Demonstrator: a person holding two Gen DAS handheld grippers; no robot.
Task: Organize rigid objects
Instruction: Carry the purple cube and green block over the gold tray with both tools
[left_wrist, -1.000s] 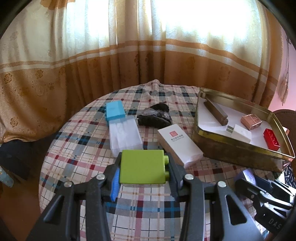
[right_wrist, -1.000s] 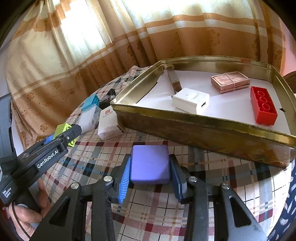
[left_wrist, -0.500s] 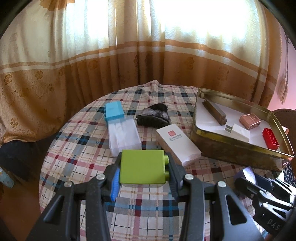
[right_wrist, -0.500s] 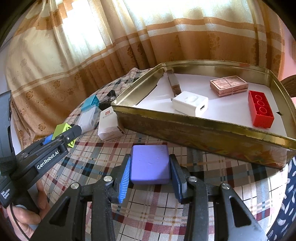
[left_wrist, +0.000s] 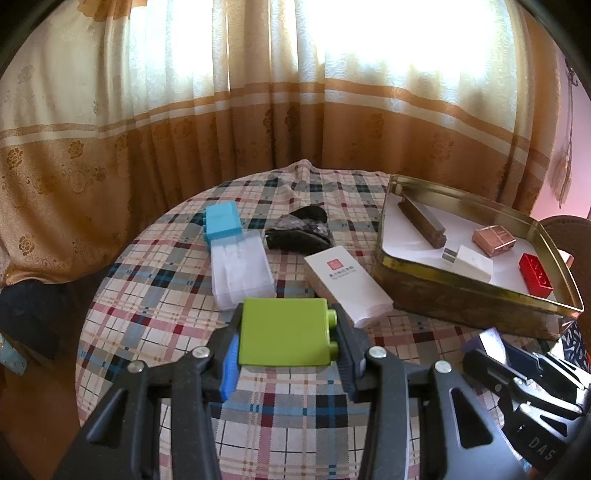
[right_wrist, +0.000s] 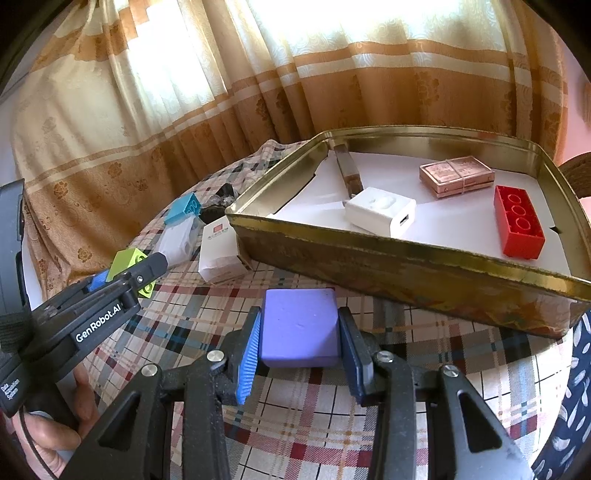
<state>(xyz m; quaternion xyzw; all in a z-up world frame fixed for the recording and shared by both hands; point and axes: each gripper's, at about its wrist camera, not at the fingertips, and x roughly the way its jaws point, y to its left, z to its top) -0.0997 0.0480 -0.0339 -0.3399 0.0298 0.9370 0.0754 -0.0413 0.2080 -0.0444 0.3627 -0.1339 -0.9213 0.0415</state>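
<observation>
My left gripper (left_wrist: 286, 341) is shut on a green toy brick (left_wrist: 284, 332) and holds it above the plaid table. My right gripper (right_wrist: 300, 334) is shut on a purple block (right_wrist: 299, 332), held in front of the gold tin tray (right_wrist: 388, 254). The tray (left_wrist: 461, 291) holds a red brick (right_wrist: 519, 221), a white charger (right_wrist: 380, 212), a copper box (right_wrist: 456, 177) and a brown bar (right_wrist: 349, 173). On the table lie a white box with a red square (left_wrist: 347, 282), a clear plastic box (left_wrist: 240, 269), a blue brick (left_wrist: 222, 221) and a dark lump (left_wrist: 301, 232).
The round table with a plaid cloth (left_wrist: 155, 295) stands in front of tan curtains (left_wrist: 184, 129). The left gripper (right_wrist: 122, 275) shows at the left of the right wrist view, the right gripper's body (left_wrist: 524, 376) at the lower right of the left wrist view.
Both grippers have risen or drawn back slightly with their blocks still held. The tray looks a little farther off. Nothing on the table has moved.
</observation>
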